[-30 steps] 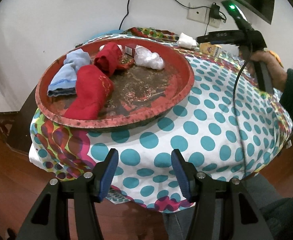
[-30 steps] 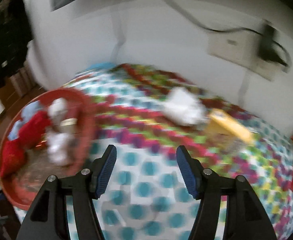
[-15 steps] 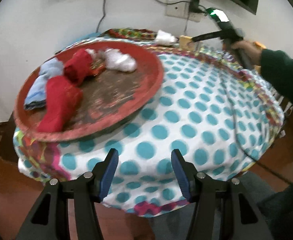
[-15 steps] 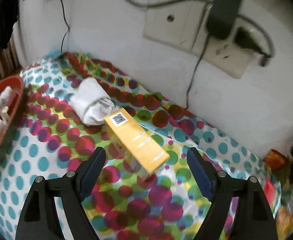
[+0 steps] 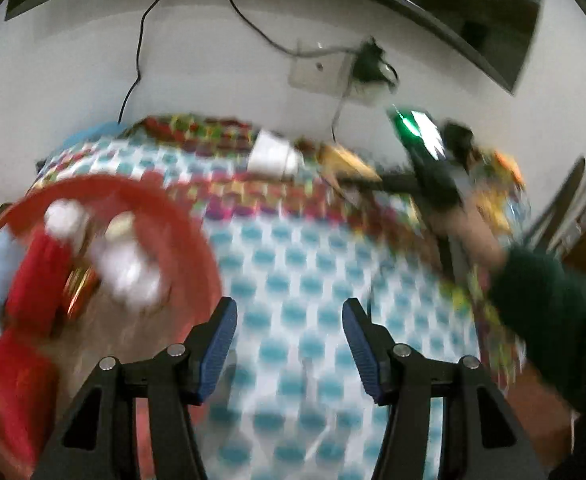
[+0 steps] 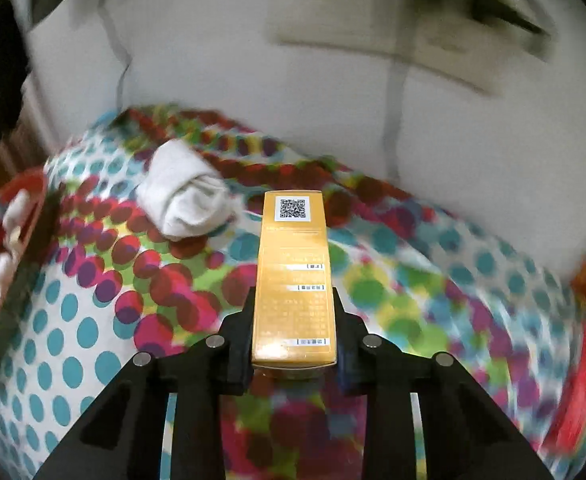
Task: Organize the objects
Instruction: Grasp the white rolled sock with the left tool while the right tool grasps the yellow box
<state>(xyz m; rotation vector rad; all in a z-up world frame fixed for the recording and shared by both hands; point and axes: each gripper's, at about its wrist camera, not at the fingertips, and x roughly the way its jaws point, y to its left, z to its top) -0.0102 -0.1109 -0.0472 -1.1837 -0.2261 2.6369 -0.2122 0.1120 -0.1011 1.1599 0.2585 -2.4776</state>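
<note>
Box [image 6: 293, 276] label (right wrist only)

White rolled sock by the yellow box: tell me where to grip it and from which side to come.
Grip the white rolled sock across its rolled middle, the jaws spanning the narrow width. Come from above and from the open dotted tablecloth on its near side. It lies on its side, a soft bundle, probably easy to squeeze. The yellow box, held in the right gripper, crowds its right.

Right claw [image 6: 293, 320] clamped tight; left claw [image 5: 289, 340] half-open, empty.
</note>
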